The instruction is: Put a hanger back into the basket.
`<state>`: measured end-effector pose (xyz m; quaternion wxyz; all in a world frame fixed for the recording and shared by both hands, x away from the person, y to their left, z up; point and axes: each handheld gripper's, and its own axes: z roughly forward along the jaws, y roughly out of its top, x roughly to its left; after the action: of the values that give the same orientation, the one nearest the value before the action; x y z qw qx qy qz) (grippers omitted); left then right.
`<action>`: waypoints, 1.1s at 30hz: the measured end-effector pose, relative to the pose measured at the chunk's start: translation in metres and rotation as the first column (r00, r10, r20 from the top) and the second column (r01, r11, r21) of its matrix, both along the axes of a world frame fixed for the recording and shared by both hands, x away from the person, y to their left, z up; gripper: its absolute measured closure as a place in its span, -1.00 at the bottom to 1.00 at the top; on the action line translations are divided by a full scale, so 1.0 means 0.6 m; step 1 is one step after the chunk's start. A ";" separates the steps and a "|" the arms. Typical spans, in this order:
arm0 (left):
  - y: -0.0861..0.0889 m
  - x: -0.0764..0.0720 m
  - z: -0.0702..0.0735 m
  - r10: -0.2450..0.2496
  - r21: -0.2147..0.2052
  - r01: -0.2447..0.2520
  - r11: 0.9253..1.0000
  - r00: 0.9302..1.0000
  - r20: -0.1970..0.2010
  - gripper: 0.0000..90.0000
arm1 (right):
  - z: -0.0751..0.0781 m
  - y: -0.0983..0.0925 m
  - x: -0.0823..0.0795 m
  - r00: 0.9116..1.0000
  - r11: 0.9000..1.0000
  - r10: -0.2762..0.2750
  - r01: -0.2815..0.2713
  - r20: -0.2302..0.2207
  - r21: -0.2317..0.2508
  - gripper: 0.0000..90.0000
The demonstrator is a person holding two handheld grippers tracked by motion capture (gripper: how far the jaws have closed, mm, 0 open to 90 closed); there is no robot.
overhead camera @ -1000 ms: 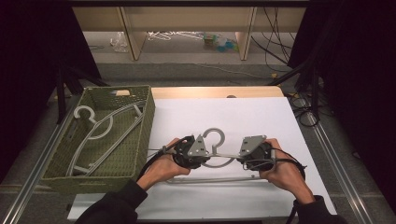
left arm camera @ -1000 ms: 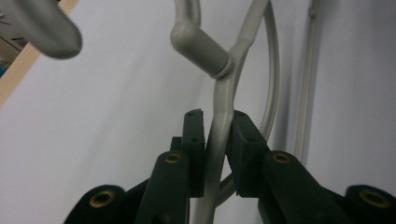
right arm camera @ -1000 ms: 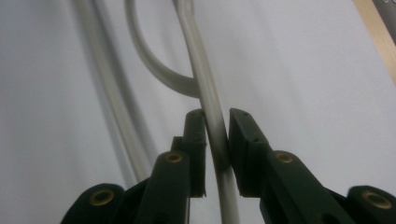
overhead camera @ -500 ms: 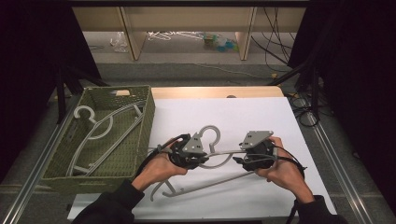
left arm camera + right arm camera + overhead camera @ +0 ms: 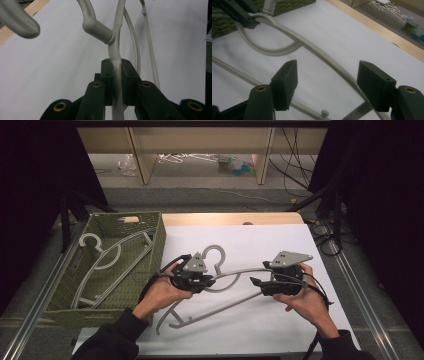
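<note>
On the white table point(image 5: 300, 240), a curved grey plastic hanger point(image 5: 235, 272)

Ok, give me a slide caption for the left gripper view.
Left gripper shut on a grey clothes hanger just below its hook, above a white table.

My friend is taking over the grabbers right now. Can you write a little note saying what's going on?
Left gripper: shut on the grey hanger near its hook, lifting that end off the white table.
Right gripper: jaws have just been opening; the hanger's arm runs between the fingers, not pressed.
Green basket at left already holds hangers.
Left to do: probably move this hanger into the basket.
</note>
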<state>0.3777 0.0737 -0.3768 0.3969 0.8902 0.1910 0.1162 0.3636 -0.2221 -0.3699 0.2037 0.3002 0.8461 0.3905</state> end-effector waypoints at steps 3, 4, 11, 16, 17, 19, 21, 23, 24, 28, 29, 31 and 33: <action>0.008 0.003 0.006 0.017 -0.029 -0.017 0.999 1.000 -0.005 0.81 | -0.004 -0.001 -0.004 1.000 1.000 -0.003 0.003 -0.002 0.015 -0.28; 0.010 0.003 0.008 0.030 -0.044 -0.031 0.999 0.999 -0.015 0.81 | -0.005 -0.001 -0.004 1.000 1.000 0.008 -0.008 -0.001 0.018 -0.31; 0.025 0.008 0.024 0.050 -0.084 -0.050 0.995 0.999 -0.004 0.80 | -0.012 -0.008 -0.020 1.000 0.999 -0.003 0.003 -0.004 0.044 -0.30; 0.035 0.008 0.036 0.080 -0.127 -0.082 0.989 0.997 -0.021 0.80 | -0.028 -0.011 -0.031 1.000 0.998 -0.001 0.002 -0.012 0.060 -0.29; 0.037 0.008 0.038 0.078 -0.133 -0.080 0.988 0.997 -0.023 0.80 | -0.032 -0.011 -0.033 1.000 0.998 -0.003 0.003 -0.013 0.066 -0.29; 0.042 0.008 0.042 0.085 -0.160 -0.089 0.983 0.996 -0.031 0.80 | -0.041 -0.013 -0.038 1.000 0.996 -0.019 0.019 -0.010 0.082 -0.30; 0.046 0.008 0.045 0.092 -0.168 -0.097 0.981 0.995 -0.038 0.80 | -0.050 -0.015 -0.044 1.000 0.995 -0.024 0.026 -0.021 0.097 -0.31; 0.051 0.009 0.048 0.097 -0.185 -0.103 0.977 0.994 -0.045 0.80 | -0.056 -0.016 -0.047 0.999 0.995 -0.025 0.028 -0.025 0.100 -0.33; 0.053 0.008 0.049 0.105 -0.191 -0.113 0.975 0.993 -0.049 0.79 | -0.058 -0.016 -0.048 0.999 0.994 -0.027 0.029 -0.026 0.102 -0.33; 0.062 0.006 0.057 0.111 -0.212 -0.119 0.970 0.993 -0.049 0.79 | -0.065 -0.015 -0.054 0.999 0.995 -0.022 0.025 -0.029 0.100 -0.34; 0.065 0.007 0.058 0.102 -0.221 -0.110 0.969 0.994 -0.045 0.79 | -0.066 -0.014 -0.055 0.999 0.994 -0.022 0.025 -0.035 0.102 -0.34; 0.071 0.006 0.062 0.093 -0.249 -0.107 0.963 0.994 -0.065 0.79 | -0.067 -0.014 -0.057 0.999 0.994 -0.021 0.023 -0.025 0.104 -0.34; 0.074 0.004 0.066 0.094 -0.256 -0.108 0.961 0.993 -0.068 0.79 | -0.068 -0.015 -0.059 0.999 0.995 -0.022 0.025 -0.030 0.102 -0.34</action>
<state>0.3799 0.1182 -0.3369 0.4980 0.8226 0.2605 0.0857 0.3283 -0.2311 -0.4108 0.1802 0.3256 0.8245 0.4264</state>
